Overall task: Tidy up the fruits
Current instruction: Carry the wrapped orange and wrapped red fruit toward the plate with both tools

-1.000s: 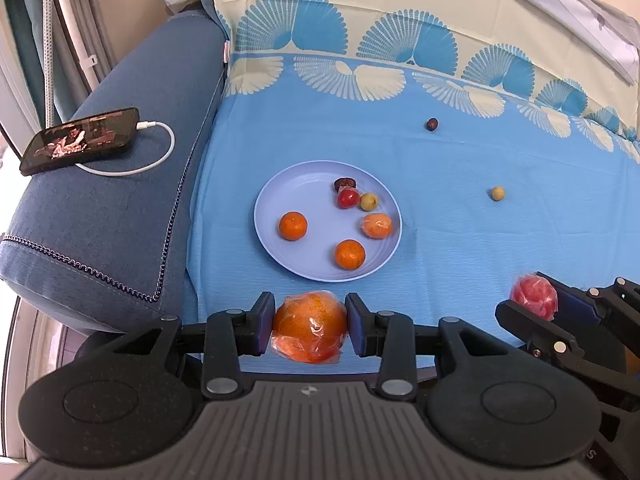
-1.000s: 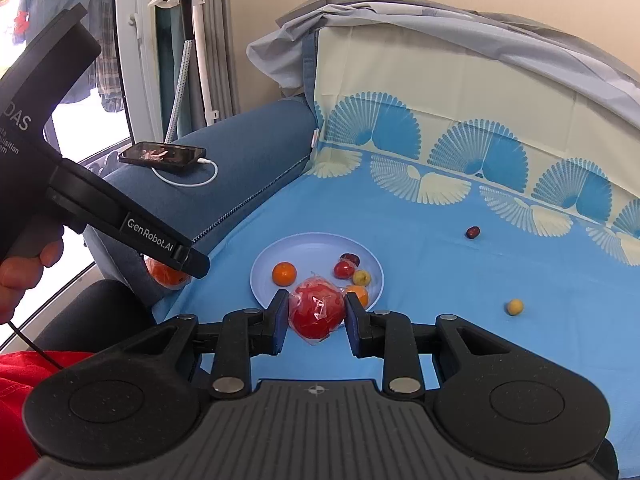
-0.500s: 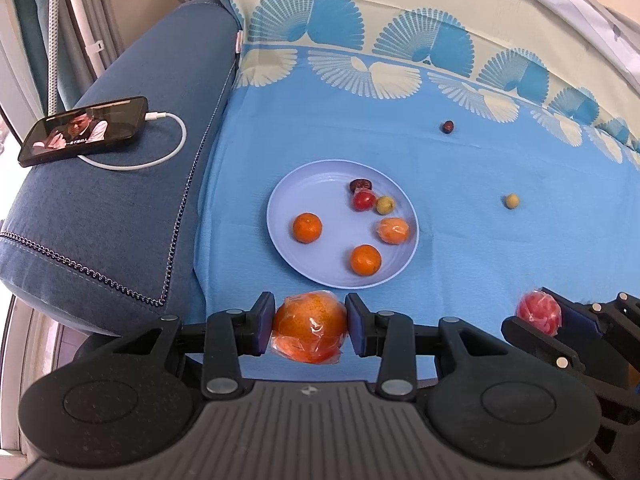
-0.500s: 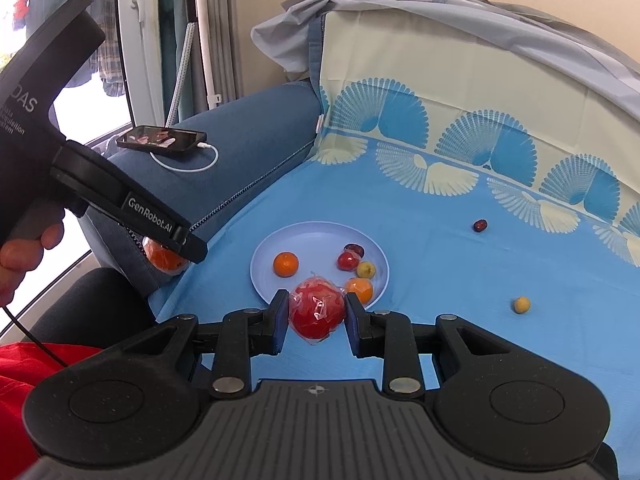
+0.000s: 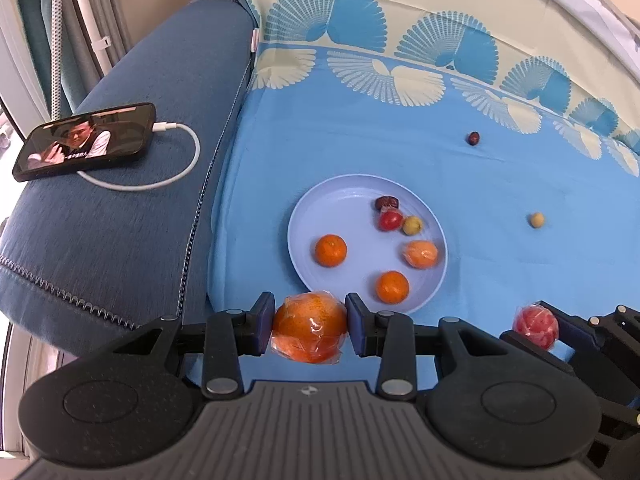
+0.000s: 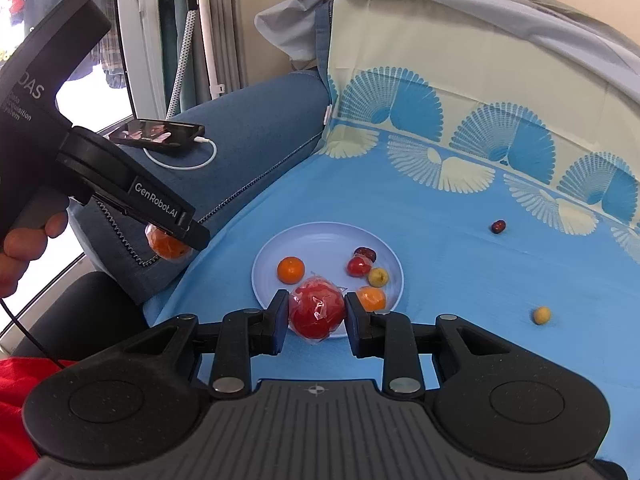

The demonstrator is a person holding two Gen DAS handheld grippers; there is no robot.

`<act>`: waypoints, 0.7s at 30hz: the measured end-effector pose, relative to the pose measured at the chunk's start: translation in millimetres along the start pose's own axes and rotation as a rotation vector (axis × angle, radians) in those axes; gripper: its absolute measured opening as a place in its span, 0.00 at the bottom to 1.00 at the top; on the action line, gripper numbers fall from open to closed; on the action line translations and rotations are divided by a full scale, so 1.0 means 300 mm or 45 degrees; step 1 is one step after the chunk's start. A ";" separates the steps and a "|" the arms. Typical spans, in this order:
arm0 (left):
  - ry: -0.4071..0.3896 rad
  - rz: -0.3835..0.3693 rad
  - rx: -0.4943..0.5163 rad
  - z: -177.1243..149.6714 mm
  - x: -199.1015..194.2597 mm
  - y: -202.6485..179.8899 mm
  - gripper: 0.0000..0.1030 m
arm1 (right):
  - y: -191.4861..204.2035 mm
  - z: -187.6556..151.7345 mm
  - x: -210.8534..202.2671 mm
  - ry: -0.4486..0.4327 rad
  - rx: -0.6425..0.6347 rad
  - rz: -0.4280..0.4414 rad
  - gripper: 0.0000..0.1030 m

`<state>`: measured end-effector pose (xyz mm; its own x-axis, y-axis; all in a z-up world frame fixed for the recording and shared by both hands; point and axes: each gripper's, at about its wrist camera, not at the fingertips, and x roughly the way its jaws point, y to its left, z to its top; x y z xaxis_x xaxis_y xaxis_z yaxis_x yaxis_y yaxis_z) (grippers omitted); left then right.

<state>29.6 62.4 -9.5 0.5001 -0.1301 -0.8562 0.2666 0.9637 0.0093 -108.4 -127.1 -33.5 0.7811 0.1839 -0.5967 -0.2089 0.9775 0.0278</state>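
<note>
My left gripper [image 5: 310, 326] is shut on a plastic-wrapped orange [image 5: 309, 327], held just short of the near left rim of the pale blue plate [image 5: 320, 208]. My right gripper [image 6: 317, 312] is shut on a plastic-wrapped red fruit [image 6: 317, 312], held over the plate's near rim [image 6: 264, 256]. The plate holds several small fruits: oranges, a red one, a yellow one, a dark date. A dark date [image 5: 474, 138] and a small yellow fruit [image 5: 536, 220] lie loose on the blue sheet [image 5: 520, 272]. Each gripper shows in the other's view.
The sheet covers a sofa seat. On the blue sofa arm [image 5: 120, 216] at left lies a phone [image 5: 84, 142] with a white charging cable [image 5: 176, 160]. The covered backrest [image 6: 480, 80] rises behind. A window and curtain [image 6: 188, 40] stand far left.
Both grippers have moved forward toward the plate with their fruits still held; the plate and sofa arm look nearer.
</note>
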 end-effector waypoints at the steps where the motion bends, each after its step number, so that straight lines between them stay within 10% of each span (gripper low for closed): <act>1: 0.002 0.002 0.000 0.010 0.011 -0.001 0.41 | -0.002 0.006 0.014 -0.001 -0.001 0.000 0.30; 21: 0.123 -0.012 0.069 0.196 0.410 -0.079 0.41 | -0.099 0.049 0.432 0.161 0.053 0.029 0.30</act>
<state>133.3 9.8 -84.7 0.4161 -0.1136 -0.9022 0.3162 0.9483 0.0265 7.6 -130.8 -100.1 0.6956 0.1944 -0.6916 -0.1994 0.9771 0.0740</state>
